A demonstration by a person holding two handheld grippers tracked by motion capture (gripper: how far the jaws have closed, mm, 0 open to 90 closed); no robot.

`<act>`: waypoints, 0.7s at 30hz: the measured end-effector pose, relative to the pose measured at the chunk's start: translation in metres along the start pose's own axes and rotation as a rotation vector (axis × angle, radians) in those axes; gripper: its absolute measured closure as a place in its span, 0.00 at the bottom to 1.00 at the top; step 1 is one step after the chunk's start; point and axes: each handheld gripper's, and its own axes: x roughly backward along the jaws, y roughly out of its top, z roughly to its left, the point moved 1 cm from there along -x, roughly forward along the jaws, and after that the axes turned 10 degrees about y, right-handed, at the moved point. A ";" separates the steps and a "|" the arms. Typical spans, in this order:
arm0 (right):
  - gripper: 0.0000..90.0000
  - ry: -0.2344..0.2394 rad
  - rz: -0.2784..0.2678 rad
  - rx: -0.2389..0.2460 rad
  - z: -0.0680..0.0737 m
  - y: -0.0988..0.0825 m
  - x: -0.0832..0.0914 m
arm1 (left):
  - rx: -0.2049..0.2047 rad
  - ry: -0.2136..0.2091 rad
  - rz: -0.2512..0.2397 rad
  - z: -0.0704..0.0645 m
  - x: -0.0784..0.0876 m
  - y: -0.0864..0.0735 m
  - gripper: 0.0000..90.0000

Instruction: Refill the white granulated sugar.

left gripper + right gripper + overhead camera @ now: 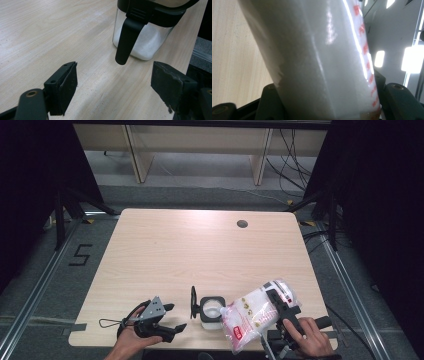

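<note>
A clear bag (pixel 255 315) of white grains tilts beside the open black-rimmed jar (pixel 211 311).

A black "5" (pixel 80 255) is marked on the grey floor to the left of the bench (pixel 200 245), and it is the one sign here that reads clearly. The clear plastic bag (pixel 257 312) of white grains carries a red label and red print, but the lettering is too small and blurred to make out.
</note>
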 end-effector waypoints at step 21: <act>0.49 -0.013 -0.018 0.044 -0.003 0.002 0.000 | -0.010 -0.005 -0.001 0.001 0.000 0.000 0.23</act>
